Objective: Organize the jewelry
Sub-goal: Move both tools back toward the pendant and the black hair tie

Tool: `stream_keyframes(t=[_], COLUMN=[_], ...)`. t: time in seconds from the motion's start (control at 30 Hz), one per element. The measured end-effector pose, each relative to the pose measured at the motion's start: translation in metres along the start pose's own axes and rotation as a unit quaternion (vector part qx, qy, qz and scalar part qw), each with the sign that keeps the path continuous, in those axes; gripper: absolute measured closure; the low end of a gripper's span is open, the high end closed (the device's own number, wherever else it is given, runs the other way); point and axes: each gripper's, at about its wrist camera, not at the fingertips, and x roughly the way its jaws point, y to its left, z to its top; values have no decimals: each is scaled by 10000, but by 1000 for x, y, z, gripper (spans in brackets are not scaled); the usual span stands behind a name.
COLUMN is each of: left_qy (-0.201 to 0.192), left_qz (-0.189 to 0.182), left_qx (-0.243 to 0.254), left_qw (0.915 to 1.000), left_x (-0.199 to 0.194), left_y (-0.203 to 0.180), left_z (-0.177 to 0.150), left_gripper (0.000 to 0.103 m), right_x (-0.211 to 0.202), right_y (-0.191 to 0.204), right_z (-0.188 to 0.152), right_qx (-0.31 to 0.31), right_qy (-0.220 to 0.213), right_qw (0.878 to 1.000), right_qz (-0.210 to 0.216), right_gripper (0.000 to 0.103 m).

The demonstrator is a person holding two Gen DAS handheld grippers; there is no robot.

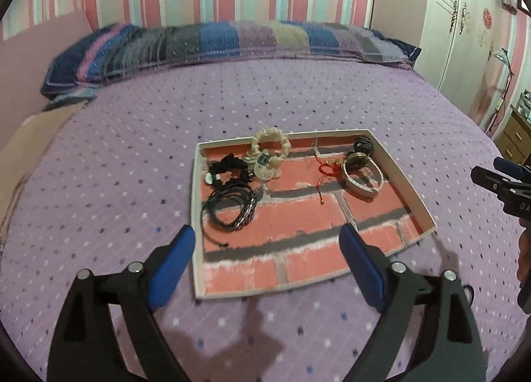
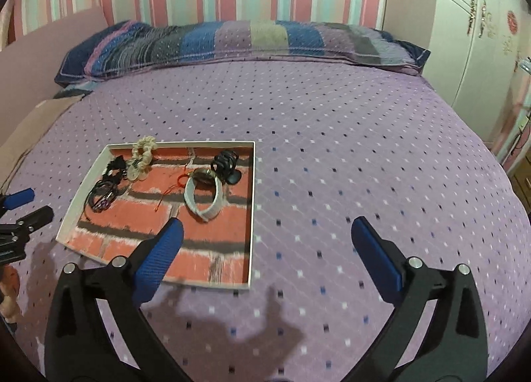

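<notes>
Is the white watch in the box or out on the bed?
In. The white-strapped watch lies on the brick-patterned floor of the shallow white-rimmed box, near its right wall.

Bedspread (image 2: pixel 365 150) right of the tray (image 2: pixel 251 216) lies open.

Left hand-held gripper (image 1: pixel 267 239) and right hand-held gripper (image 2: pixel 267 232), jaws wide apart (both empty), angled downward

the right gripper (image 1: pixel 497 179) is cut off by the left wrist view's right edge.
</notes>
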Motion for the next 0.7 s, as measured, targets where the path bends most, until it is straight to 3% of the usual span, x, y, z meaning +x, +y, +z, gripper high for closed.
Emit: stream_keyframes(t=[0.23, 0.47, 0.7], left_qy=[-180, 46, 162], left_qz=[169, 30, 121], left_qx=[-61, -400, -472], left_qw=[9997, 9992, 9987], left_x=[-45, -54, -57], left_y=[-5, -9, -17], left_z=[-48, -94, -135], left_gripper=[13, 13, 13], right_x=[-33, -47, -54], right_y=[-16, -28, -36], right_z=[-49, -101, -145], right_qx=[253, 131, 71], right_qy=[-110, -27, -122], right_qw=[9996, 9997, 9996], right_qz=[14, -206, -259], right_gripper=[4, 4, 4])
